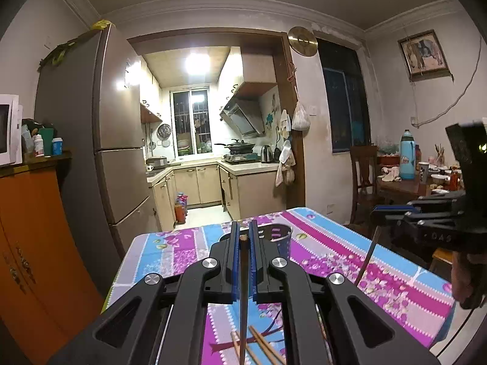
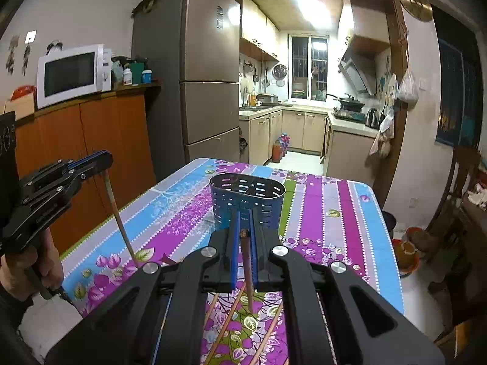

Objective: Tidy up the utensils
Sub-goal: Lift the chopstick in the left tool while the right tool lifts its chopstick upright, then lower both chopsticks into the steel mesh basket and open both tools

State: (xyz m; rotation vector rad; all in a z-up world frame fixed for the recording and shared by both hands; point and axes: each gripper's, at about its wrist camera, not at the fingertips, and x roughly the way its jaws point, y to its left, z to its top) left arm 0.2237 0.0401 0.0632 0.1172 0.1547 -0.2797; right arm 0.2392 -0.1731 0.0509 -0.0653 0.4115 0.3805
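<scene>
Wooden and slender, a brown chopstick [image 1: 243, 276] hangs pinched by its top end in the left gripper [image 1: 243, 234], its shaft dropping between the blue-lined fingers toward the floral purple-and-blue tablecloth [image 1: 350, 261], where a few more bamboo-coloured loose chopsticks [image 1: 258, 346] lie crossed just under the tool. The right gripper [image 2: 243, 228] likewise clamps a second brown chopstick [image 2: 248, 273] near its top, the tip pointing down at other loose sticks below it. Ahead of both tools, a little beyond the fingertips, stands the perforated dark blue oval metal utensil holder [image 2: 248, 200], upright, divided inside and seemingly holding nothing yet. Each stick looks light, stiff and smooth, so it will likely swing or slip in a single-point pinch; a hold close to the thick upper end, as both have now, leaves the long lower part free to slot into the holder's mouth. Judging by this, each tool needs to carry its stick forward over the rim, tip first
</scene>
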